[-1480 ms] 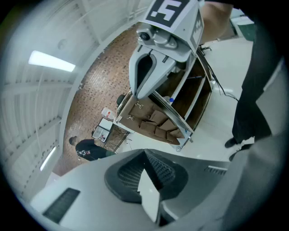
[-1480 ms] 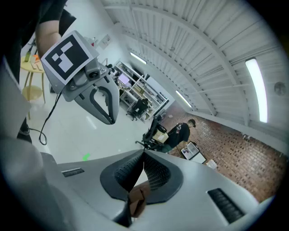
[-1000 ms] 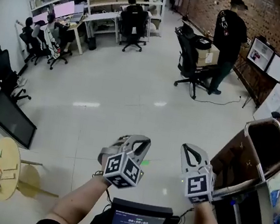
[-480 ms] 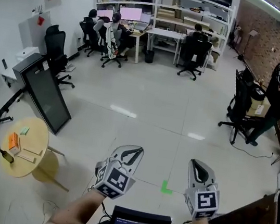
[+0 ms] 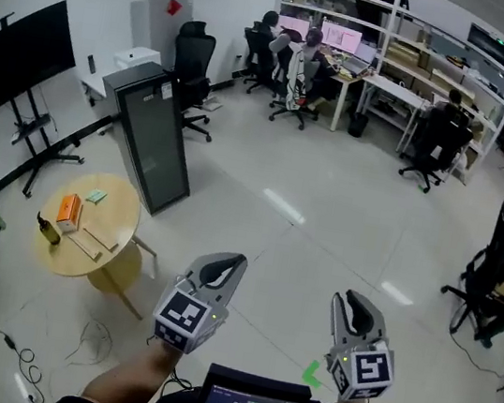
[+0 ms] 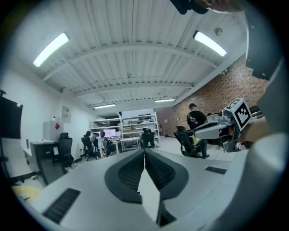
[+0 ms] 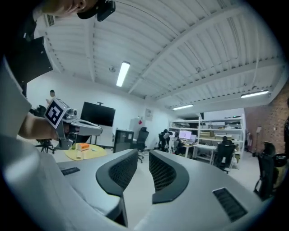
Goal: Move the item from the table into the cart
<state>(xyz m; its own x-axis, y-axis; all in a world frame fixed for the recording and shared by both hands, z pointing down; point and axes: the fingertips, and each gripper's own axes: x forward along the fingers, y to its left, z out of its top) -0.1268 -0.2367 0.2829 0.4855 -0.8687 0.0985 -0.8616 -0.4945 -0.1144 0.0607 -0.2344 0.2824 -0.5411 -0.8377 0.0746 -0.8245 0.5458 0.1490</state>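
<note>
A round yellow table (image 5: 123, 209) stands at the left of the head view. On it lie an orange box (image 5: 68, 211), a dark bottle (image 5: 46, 230), a small green item (image 5: 95, 196) and pale wooden pieces (image 5: 94, 242). Both grippers hang in the air over the floor, well to the right of the table. My left gripper (image 5: 223, 265) (image 6: 144, 151) has its pads together with nothing in them. My right gripper (image 5: 354, 307) (image 7: 143, 152) is opening; a narrow gap shows between its pads, and nothing is in it. The cart is out of view.
A black upright cabinet (image 5: 153, 137) stands just behind the table and a large screen on a stand (image 5: 18, 59) is at the far left. Desks with seated people (image 5: 352, 50) line the back. An office chair (image 5: 497, 273) is at the right. Cables (image 5: 98, 337) lie on the floor.
The view has swung left: the cart and the standing person by the brick wall have left the picture, and the yellow table now sits nearer. The right jaws have parted.
</note>
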